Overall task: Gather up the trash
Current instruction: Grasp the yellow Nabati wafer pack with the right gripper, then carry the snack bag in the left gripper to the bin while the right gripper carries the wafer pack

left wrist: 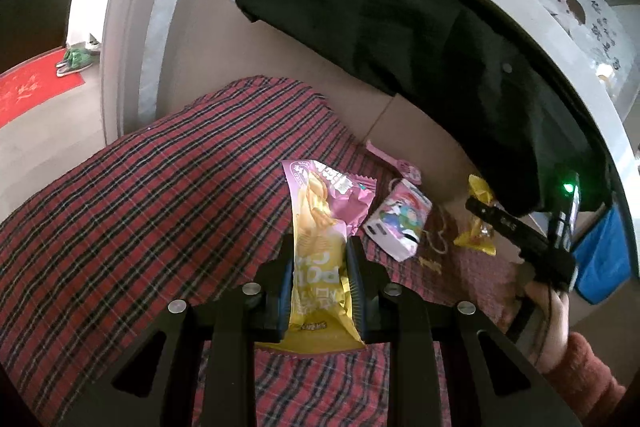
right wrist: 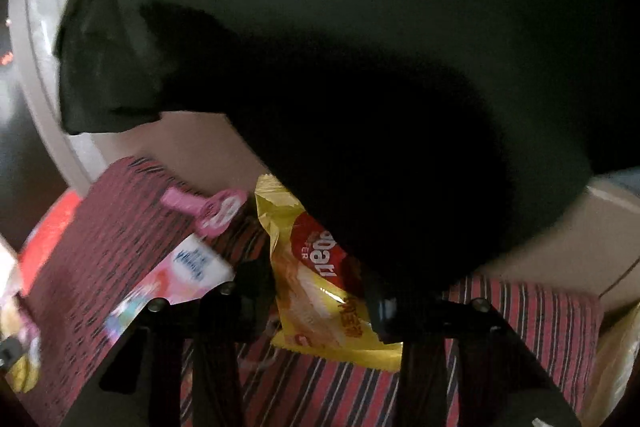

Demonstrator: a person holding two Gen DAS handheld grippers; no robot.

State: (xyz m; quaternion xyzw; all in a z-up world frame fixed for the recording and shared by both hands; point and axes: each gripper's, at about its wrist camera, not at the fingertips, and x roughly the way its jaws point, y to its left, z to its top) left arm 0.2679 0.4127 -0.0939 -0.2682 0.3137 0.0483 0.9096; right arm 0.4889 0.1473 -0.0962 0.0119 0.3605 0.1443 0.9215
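Observation:
My left gripper [left wrist: 320,247] is shut on a pink-and-yellow chip bag [left wrist: 320,227], which stands up between the two fingers above a red plaid blanket [left wrist: 160,195]. My right gripper [right wrist: 320,291] has its fingers on either side of a yellow-and-red snack wrapper [right wrist: 316,291]; the view is blurred and dark. In the left wrist view the right gripper [left wrist: 476,205] reaches the same yellow wrapper [left wrist: 478,231] at the right.
A pink tissue pack [left wrist: 400,219] [right wrist: 180,279] and a pink toy [left wrist: 400,165] [right wrist: 216,207] lie on the blanket. A black garment [left wrist: 400,27] [right wrist: 360,67] hangs over the brown backrest, low over the right gripper. A blue object [left wrist: 604,259] is far right.

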